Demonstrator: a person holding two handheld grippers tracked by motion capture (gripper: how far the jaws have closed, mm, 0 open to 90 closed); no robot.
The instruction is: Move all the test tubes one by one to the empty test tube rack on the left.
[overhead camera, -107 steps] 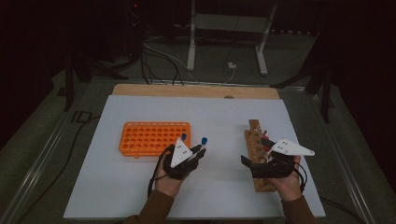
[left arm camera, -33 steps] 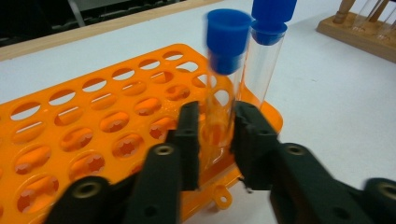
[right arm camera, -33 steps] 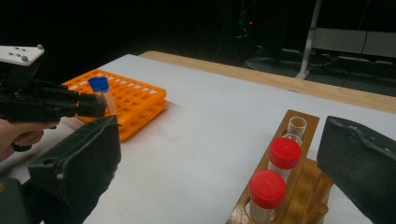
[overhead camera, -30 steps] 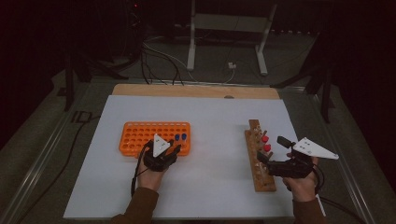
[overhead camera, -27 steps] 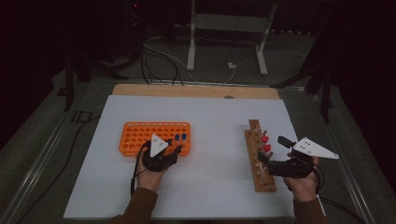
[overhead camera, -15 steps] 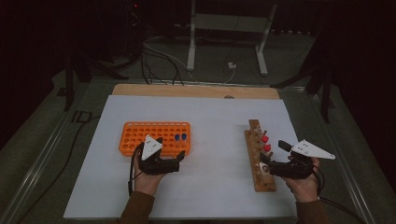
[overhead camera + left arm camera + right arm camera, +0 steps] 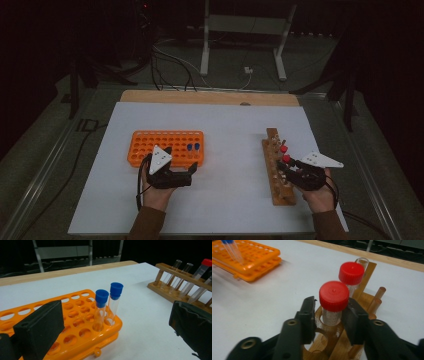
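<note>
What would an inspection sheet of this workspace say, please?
Surface: white table top, wooden edge at the back.
Job's things: orange rack holding two blue-capped tubes; wooden rack with red-capped tubes.
Clutter: nothing seen.
Tools: left tool open, jaws just opened, nothing between them; right tool jaws just closing on the near red-capped tube.
Cables: black cable trails from left tool; floor cables behind.
Surroundings: dark room, metal stand.

2 racks on the table: 1 orange rack (image 7: 166, 147) w/ lots of holes, 1 wooden rack (image 7: 276, 167). 2 blue-cap tubes (image 7: 102, 309) stand in the orange one, side by side. 2 red-cap tubes (image 7: 334, 302) stand in the wooden one. At least 2 clear tubes w/o caps (image 7: 172, 272) in the wooden rack too. 2 grippers (image 7: 176, 176), 1 in each hand.
</note>
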